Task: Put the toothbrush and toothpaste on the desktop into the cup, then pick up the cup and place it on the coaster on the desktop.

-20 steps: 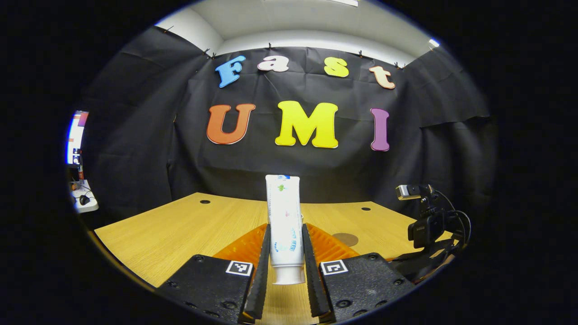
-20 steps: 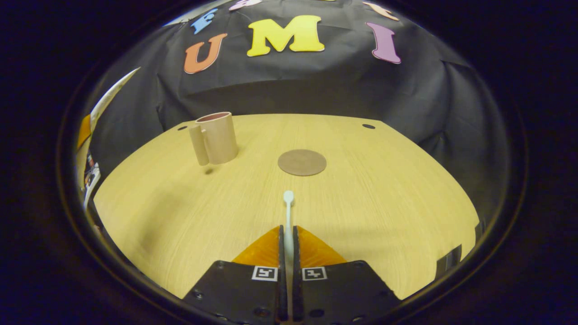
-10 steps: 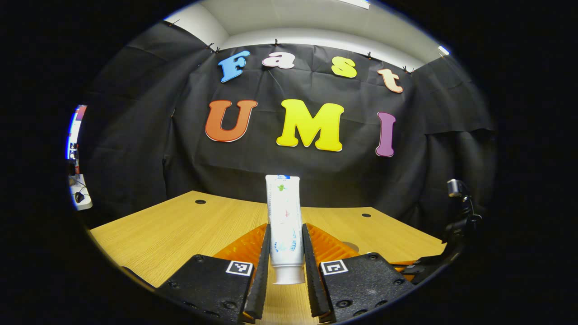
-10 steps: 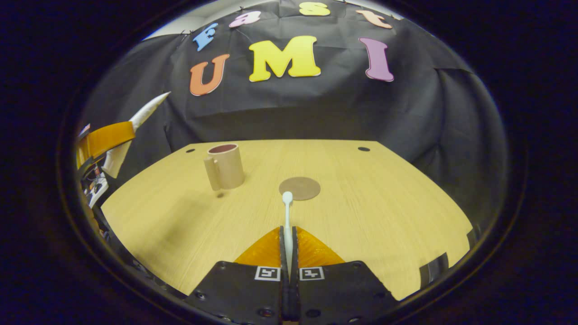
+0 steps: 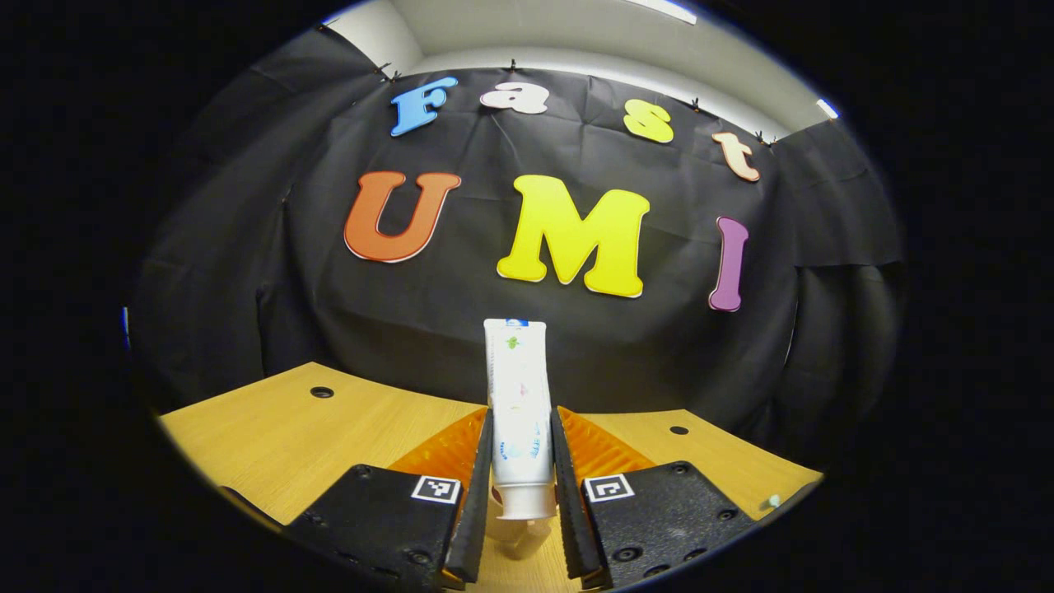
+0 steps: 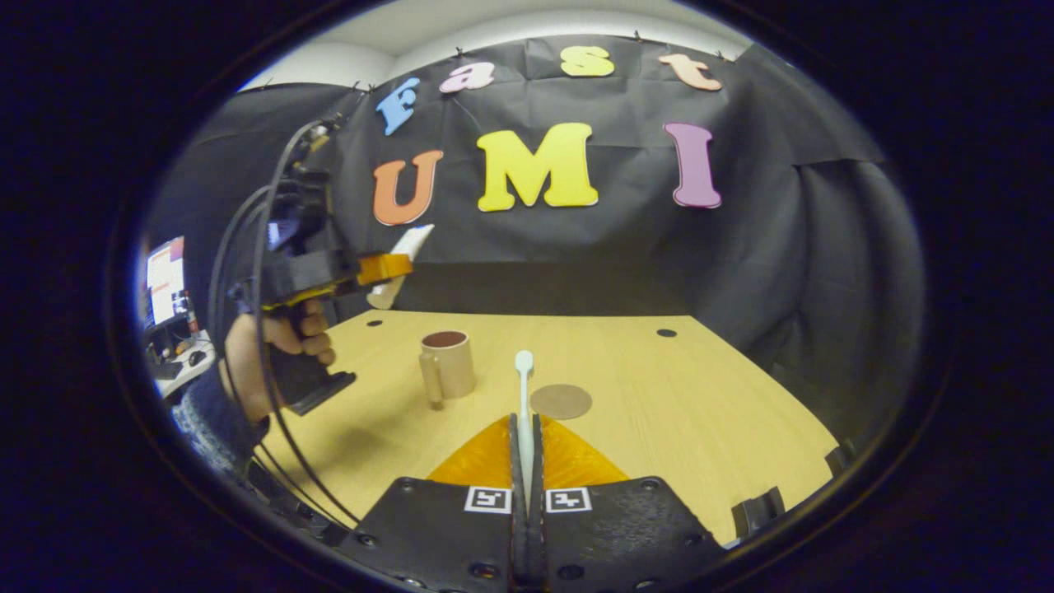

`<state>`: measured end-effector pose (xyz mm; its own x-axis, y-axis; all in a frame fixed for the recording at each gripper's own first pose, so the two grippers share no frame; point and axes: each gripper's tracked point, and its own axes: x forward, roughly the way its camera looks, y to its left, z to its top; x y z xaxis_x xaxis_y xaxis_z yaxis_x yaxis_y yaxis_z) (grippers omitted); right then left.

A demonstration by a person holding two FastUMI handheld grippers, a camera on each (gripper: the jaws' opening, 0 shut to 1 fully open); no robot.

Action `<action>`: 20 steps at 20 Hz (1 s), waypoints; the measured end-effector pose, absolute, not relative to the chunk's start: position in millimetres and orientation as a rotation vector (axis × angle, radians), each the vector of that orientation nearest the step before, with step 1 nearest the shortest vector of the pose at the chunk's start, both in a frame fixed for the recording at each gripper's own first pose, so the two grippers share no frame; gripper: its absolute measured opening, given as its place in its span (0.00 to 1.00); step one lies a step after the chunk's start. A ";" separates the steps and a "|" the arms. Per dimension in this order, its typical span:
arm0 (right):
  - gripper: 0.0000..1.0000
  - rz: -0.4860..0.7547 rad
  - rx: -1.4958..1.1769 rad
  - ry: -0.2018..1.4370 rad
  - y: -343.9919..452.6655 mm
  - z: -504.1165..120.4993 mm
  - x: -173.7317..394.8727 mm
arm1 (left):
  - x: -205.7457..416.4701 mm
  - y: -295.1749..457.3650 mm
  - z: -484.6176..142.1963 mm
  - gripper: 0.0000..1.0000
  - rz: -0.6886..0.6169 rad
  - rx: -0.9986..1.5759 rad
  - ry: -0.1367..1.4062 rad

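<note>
My left gripper (image 5: 520, 428) is shut on the white toothpaste tube (image 5: 516, 371), cap toward me and flat end pointing up and away. A beige shape (image 5: 515, 539) shows just below the cap. In the right gripper view a hand holds the left gripper (image 6: 394, 268) in the air, up and left of the beige cup (image 6: 447, 366), with the toothpaste tube (image 6: 409, 240) sticking out of it. My right gripper (image 6: 524, 420) is shut on the white toothbrush (image 6: 524, 379), head pointing forward above the table. The round brown coaster (image 6: 561, 401) lies right of the cup.
The wooden table (image 6: 675, 412) has small round holes near its back edge. A person's hand (image 6: 276, 342) and black cables (image 6: 259, 329) are at the left. A lit monitor (image 6: 165, 280) stands beyond the table's left side.
The left gripper has carried the toothpaste right, over toward the cup, and now shows fully in the right gripper view. The right gripper has lifted and drawn back with the toothbrush.
</note>
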<state>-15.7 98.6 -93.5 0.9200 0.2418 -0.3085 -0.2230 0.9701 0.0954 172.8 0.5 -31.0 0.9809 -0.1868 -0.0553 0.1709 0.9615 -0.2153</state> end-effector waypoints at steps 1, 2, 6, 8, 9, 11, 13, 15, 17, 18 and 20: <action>0.01 0.242 0.069 0.318 98.8 -91.1 -20.4 | 182.4 -4.9 -40.4 0.40 -0.196 -0.214 0.098; 0.01 0.243 0.079 0.308 97.3 -87.4 -23.3 | 186.9 -10.7 -47.8 0.41 -0.214 -0.222 0.115; 0.00 0.227 0.078 0.265 90.3 -78.3 -23.4 | 193.1 -15.4 -51.0 0.41 -0.239 -0.270 0.114; 0.01 0.230 0.093 0.276 87.8 -81.9 -23.8 | 193.4 -8.5 -54.7 0.42 -0.217 -0.246 0.114; 0.00 0.233 0.105 0.279 88.0 -82.1 -24.2 | 193.2 -7.3 -54.9 0.42 -0.217 -0.243 0.114; 0.00 0.228 0.101 0.279 84.0 -83.5 -23.2 | 190.4 -9.0 -50.7 0.42 -0.227 -0.242 0.106; 0.01 0.225 0.106 0.276 84.3 -83.5 -23.6 | 191.4 -12.4 -51.2 0.43 -0.232 -0.227 0.101; 0.00 0.226 0.103 0.274 84.7 -84.0 -23.4 | 190.7 -17.2 -55.0 0.43 -0.237 -0.207 0.105; 0.00 0.224 0.094 0.274 84.9 -84.7 -22.6 | 190.0 -19.9 -57.0 0.43 -0.243 -0.195 0.112; 0.00 0.225 0.096 0.274 85.3 -85.0 -22.3 | 189.5 -21.7 -56.9 0.44 -0.244 -0.193 0.110; 0.00 0.222 0.096 0.278 84.4 -86.8 -21.5 | 191.4 -24.5 -58.4 0.45 -0.249 -0.187 0.112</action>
<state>-21.5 84.4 -86.8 0.9374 0.2303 -0.2612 -0.2040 0.9711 0.1242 191.4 -24.5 -58.4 0.9632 -0.2545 -0.0871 0.2336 0.9520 -0.1976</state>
